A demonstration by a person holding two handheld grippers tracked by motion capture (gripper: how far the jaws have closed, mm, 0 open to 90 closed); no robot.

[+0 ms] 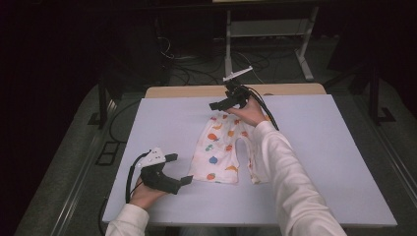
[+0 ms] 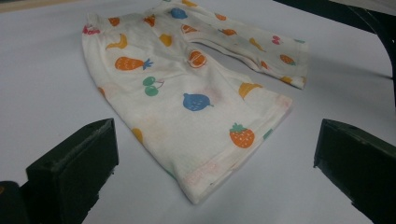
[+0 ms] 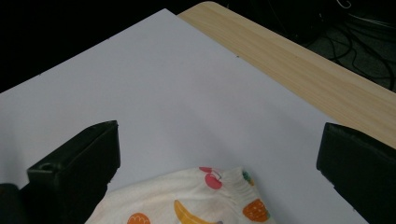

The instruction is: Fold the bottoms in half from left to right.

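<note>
White fruit-print shorts [image 1: 223,150] lay flat mid-bench [image 1: 324,162]. Left claw [image 1: 179,169] gaped empty at the 7 o'clock hem; right claw [image 1: 220,104] gaped empty at the 12 o'clock waistband. Gripping both probably came next.

The sleeve [image 1: 280,162] hides part of the shorts [image 1: 219,150]; the shorts' waistband [image 3: 236,179] is cut off beside the banana print.

My jaws stand wide apart above the white table [image 2: 42,70]. Between them lie fruit-printed shorts [image 2: 187,98], flat, hem toward me.
</note>
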